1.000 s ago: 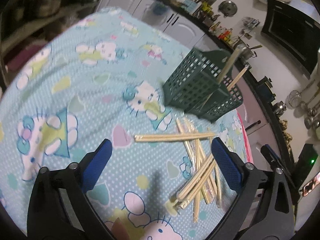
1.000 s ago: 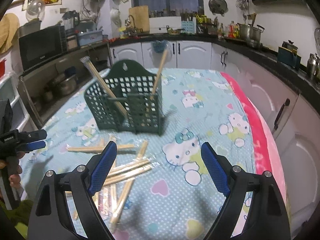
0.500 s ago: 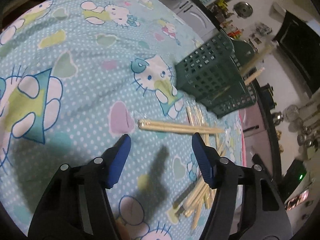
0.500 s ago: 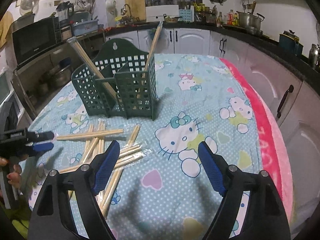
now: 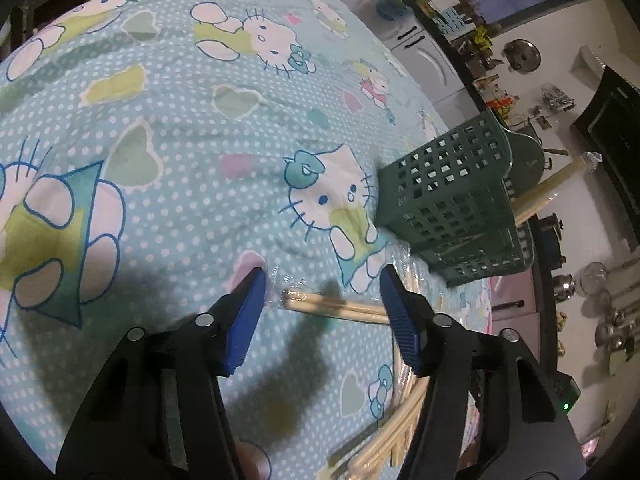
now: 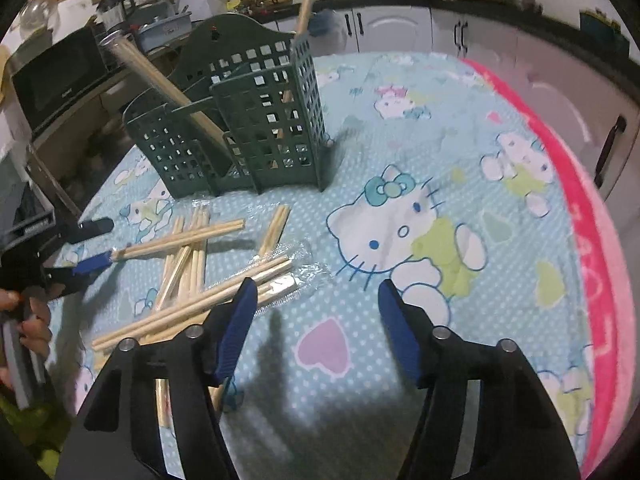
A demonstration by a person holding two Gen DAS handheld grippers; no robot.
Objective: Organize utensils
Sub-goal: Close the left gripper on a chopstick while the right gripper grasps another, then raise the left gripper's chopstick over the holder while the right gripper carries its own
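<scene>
So the whole surface is covered by a soft, slightly rumpled blue cloth (image 6: 400, 128) dotted with white specks and printed with cartoon cats and pastel hearts, with a fuzzy pink edge (image 6: 592, 240) seen down the right side of the right wrist view. A dark green plastic utensil holder (image 6: 256, 128) with a square-grid lattice and an arched back plate is stood upright in the upper left of that view, and it's split into compartments; a wrapped pair of pale wooden chopsticks (image 6: 160, 80) is leaned out of one toward the upper left, and another stick (image 6: 306, 4) is poked up near the top centre. In front of it, a loose criss-crossed heap of chopstick pairs (image 6: 192, 264) in crinkly clear sleeves is spread on the cloth, lower left of centre. The left gripper (image 5: 322, 284) is pictured with its ribbed blue pads and black frame at the bottom of its own view; its jaws have just been closing and are only part way apart, with the end of one wrapped chopstick pair (image 5: 332, 304) lying between them, though no squeeze on it is shown, so it's counted as released. The right gripper (image 6: 314, 296) has been closing too, still gaping, nothing between the pads but cloth, with the left pad sat just over the nearest sticks. A person's fingers (image 6: 34, 320) are glimpsed at the far left edge.
</scene>
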